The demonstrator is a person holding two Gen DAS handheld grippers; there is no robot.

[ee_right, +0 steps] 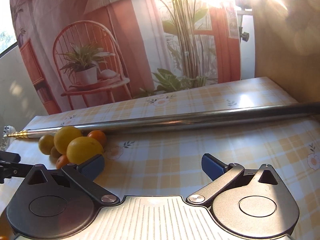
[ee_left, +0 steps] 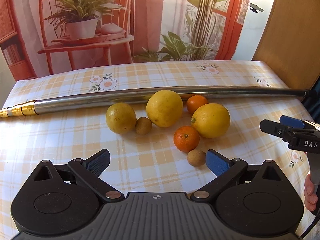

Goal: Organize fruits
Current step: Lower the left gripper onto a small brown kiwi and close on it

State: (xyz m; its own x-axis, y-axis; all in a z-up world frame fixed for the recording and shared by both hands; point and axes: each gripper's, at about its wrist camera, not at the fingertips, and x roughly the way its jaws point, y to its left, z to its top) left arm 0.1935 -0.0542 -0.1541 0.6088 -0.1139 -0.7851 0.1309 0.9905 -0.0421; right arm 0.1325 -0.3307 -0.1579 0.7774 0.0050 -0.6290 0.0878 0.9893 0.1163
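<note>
While the left gripper (ee_left: 158,163) hangs low over the checked tablecloth (ee_left: 60,140), its jaws stand wide apart and hold nothing. Seen from the left wrist, the fruits sit in a cluster just beyond the blue pads (ee_left: 217,164): a small brown fruit (ee_left: 196,157) lies just left of the right pad, a mandarin (ee_left: 186,139) sits just behind it, and a lemon (ee_left: 211,120) rests to the right of the mandarin, touching it or nearly so. Farther back lie a larger lemon (ee_left: 164,108), a second mandarin (ee_left: 196,103), a dull yellow lemon (ee_left: 120,118) on the left and another small brown fruit (ee_left: 143,125) tucked between the two. A long metal pole (ee_left: 140,96) with a gold tip crosses the table just behind them. At the right edge the right gripper (ee_left: 288,128) juts in, fingers of a hand (ee_left: 311,192) below it. From the right wrist, the right gripper (ee_right: 153,166) likewise has its jaws spread wide and empty above bare cloth (ee_right: 180,160). The cluster lies to the far left here, the nearest lemon (ee_right: 84,150) just beyond the left pad (ee_right: 92,167), with the pole (ee_right: 200,120) running behind. The left gripper's black tip (ee_right: 9,166) shows at the left edge.
</note>
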